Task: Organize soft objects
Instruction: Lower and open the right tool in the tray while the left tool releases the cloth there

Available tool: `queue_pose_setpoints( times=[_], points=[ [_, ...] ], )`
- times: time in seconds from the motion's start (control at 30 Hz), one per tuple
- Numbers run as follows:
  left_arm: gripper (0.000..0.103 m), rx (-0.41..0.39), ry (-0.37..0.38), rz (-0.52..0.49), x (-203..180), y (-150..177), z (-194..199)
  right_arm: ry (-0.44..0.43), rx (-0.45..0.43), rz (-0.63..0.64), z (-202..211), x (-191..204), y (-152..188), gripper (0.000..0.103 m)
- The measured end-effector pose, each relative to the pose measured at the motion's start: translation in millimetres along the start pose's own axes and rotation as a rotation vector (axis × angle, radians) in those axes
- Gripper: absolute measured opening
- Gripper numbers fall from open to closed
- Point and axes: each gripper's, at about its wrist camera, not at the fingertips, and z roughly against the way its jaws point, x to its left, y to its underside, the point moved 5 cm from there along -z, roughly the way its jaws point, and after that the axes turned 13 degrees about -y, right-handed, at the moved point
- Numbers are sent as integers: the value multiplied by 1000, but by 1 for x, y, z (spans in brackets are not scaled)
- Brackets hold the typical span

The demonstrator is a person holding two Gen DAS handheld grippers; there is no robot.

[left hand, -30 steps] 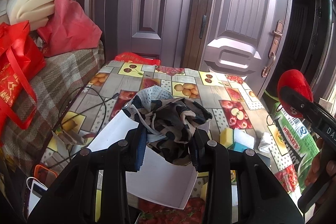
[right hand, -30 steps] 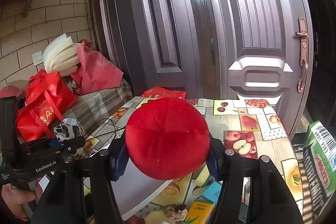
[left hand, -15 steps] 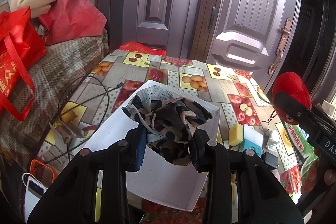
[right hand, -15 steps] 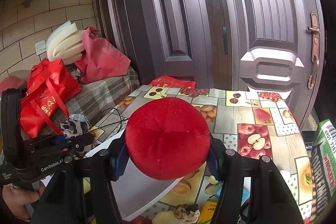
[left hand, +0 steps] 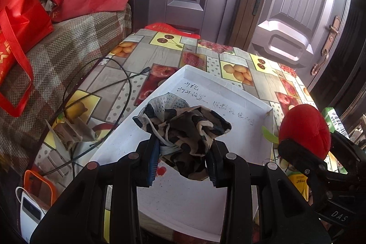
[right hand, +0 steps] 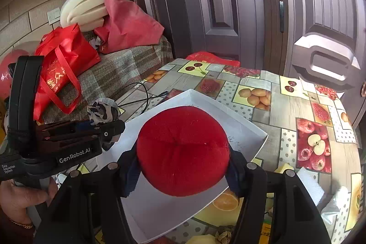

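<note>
The left gripper (left hand: pixel 183 161) is closed almost fully on a crumpled patterned cloth (left hand: pixel 185 127); the right gripper (right hand: pixel 183 167) is held about half open, clamped on a round red plush cushion (right hand: pixel 183 150); both items are suspended above a white tray (left hand: pixel 228 93) on the table (right hand: pixel 292 111).

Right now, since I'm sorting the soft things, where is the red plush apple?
The red plush apple is clamped in the right gripper, held over the white tray; in the left wrist view it sits right of the camouflage cloth.
</note>
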Motion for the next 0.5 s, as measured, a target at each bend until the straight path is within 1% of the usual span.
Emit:
queue_pose_setpoints(
  times=[0.17, 0.27, 0.33, 0.37, 0.4, 0.43, 0.47, 0.5],
  points=[
    [35, 63, -8, 9, 3, 13, -25, -10, 95, -21, -35, -7, 19, 63],
    [35, 90, -23, 20, 7, 19, -36, -13, 128, -24, -49, -10, 25, 64],
    [36, 96, -31, 35, 11, 20, -40, -10, 131, -26, -55, -11, 27, 67],
    [41, 95, -39, 43, 14, 20, -41, -15, 127, -31, -56, -12, 27, 68],
    [46, 91, -42, 54, 16, 20, -41, -23, 121, -35, -56, -11, 27, 75],
    [66, 87, -48, 63, 19, 19, -42, -28, 114, -33, -56, -11, 27, 87],
    [93, 84, -50, 69, 22, 18, -42, -29, 106, -21, -54, -9, 26, 88],
    [103, 76, -45, 75, 23, 17, -41, -28, 101, -1, -53, -7, 26, 89]
  ],
)
